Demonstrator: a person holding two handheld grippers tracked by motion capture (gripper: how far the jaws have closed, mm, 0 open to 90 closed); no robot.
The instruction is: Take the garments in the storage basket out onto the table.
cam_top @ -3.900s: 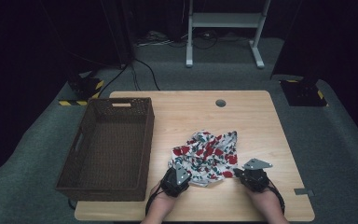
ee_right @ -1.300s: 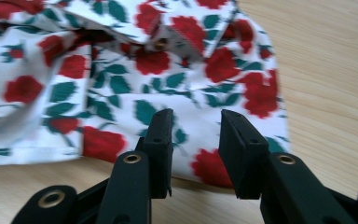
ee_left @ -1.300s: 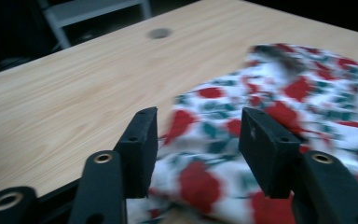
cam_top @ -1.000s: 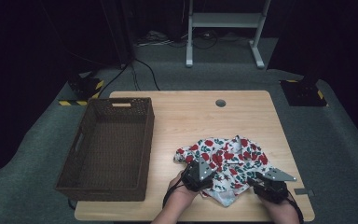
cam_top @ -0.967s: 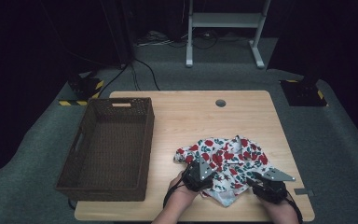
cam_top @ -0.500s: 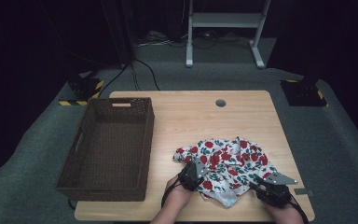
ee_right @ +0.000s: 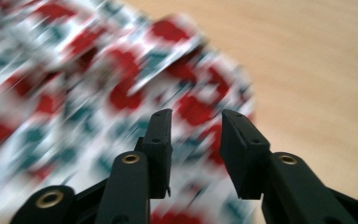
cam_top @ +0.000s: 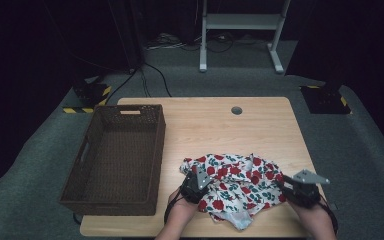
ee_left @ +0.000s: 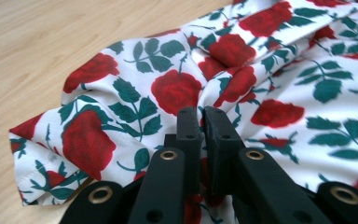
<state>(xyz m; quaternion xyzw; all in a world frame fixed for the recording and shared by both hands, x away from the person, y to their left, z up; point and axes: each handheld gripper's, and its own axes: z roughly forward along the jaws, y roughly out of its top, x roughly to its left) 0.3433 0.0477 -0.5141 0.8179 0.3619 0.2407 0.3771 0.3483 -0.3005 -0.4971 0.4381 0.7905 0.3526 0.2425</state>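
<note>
Rose-printed white cloth (cam_top: 235, 182), crumpled, lying on the light wooden surface (cam_top: 215, 125) at about 5 o'clock from its centre, near the front edge. Left gripper (cam_top: 196, 184) sits at the cloth's 9 o'clock edge; in the left gripper view its jaws stand pressed together, pinching a raised fold of the fabric (ee_left: 186, 88). Right gripper (cam_top: 300, 187) is at the cloth's 3 o'clock edge; in the right gripper view, which is blurred, its jaws stand apart with a clear gap, having just closed a little, the cloth (ee_right: 98, 88) beneath and beyond them; no pinch is visible. Dark brown woven basket (cam_top: 117, 150) occupies the surface at 9 o'clock, apart from the cloth.
</note>
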